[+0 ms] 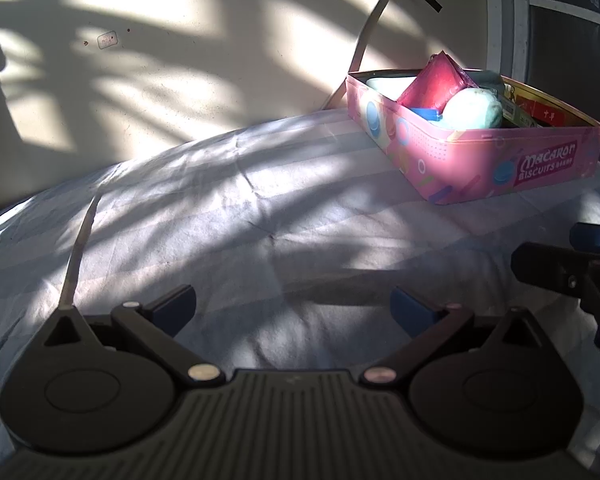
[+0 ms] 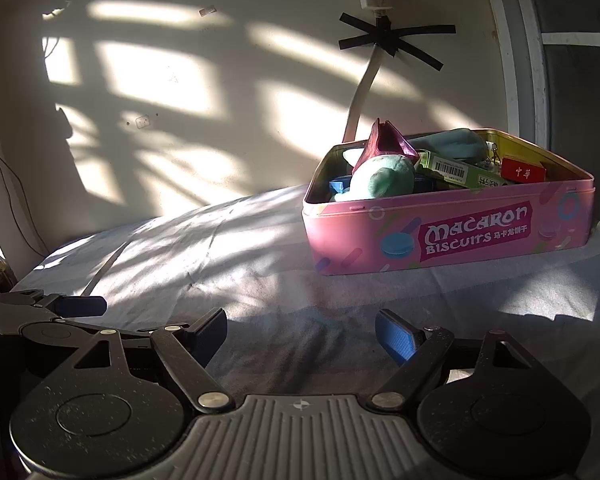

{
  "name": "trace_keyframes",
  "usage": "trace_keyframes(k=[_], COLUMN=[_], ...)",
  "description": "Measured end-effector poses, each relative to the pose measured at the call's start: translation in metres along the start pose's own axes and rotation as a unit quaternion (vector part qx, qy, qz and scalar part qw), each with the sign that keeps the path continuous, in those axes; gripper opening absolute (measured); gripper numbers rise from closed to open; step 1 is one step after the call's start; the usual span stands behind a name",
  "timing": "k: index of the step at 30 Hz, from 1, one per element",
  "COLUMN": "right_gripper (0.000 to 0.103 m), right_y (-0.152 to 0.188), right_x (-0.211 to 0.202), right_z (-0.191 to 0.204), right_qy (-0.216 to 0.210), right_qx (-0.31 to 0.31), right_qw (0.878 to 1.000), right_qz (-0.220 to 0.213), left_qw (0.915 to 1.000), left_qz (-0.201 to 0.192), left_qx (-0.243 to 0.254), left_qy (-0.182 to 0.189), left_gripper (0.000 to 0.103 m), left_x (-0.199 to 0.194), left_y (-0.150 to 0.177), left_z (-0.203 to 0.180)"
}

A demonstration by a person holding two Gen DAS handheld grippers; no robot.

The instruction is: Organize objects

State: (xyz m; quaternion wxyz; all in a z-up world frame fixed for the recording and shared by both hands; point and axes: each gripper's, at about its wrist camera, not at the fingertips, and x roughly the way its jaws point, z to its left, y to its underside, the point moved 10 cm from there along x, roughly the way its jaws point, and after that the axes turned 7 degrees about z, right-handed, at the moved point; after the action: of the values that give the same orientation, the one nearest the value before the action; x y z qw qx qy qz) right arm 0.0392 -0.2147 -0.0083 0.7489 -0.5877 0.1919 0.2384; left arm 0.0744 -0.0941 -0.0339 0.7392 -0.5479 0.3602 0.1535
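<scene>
Tin [image 2: 452, 236], pink and full, sits at the bed's [image 2: 220, 264] far right corner; both grippers [image 1: 294, 310] [image 2: 300, 338] hang wide open and empty, so approach slowly.

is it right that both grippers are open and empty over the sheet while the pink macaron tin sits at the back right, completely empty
Not quite. The pink macaron tin is not empty: the right wrist view shows it holding a pale green plush toy, a magenta pouch, a green box and a red box. The rest holds: left gripper and right gripper are open and empty over the sheet.
</scene>
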Motion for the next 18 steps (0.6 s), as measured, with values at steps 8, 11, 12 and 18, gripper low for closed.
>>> trace_keyframes(k=[8, 11, 12, 18], right_gripper=[0.078, 0.078, 0.078, 0.078], right_y=[0.0016, 0.0016, 0.0019, -0.0016], right_x=[0.0010, 0.0009, 0.0014, 0.0039], right_z=[-0.0009, -0.0015, -0.0023, 0.0015], right_qy=[0.000, 0.000, 0.000, 0.001], right_qx=[0.002, 0.002, 0.003, -0.010], right_qw=[1.000, 1.000, 1.000, 1.000], right_qz=[0.003, 0.004, 0.004, 0.004], left_qw=[1.0000, 1.0000, 0.9999, 0.9999], left_qz=[0.006, 0.008, 0.009, 0.006], left_qx=[-0.001, -0.002, -0.003, -0.014], left_qy=[0.002, 0.004, 0.005, 0.009], left_gripper=[0.103, 0.103, 0.103, 0.103], left_x=[0.0024, 0.0033, 0.0037, 0.0034], left_y=[0.0013, 0.0016, 0.0016, -0.0011], left_z=[-0.0016, -0.0019, -0.0019, 0.0049])
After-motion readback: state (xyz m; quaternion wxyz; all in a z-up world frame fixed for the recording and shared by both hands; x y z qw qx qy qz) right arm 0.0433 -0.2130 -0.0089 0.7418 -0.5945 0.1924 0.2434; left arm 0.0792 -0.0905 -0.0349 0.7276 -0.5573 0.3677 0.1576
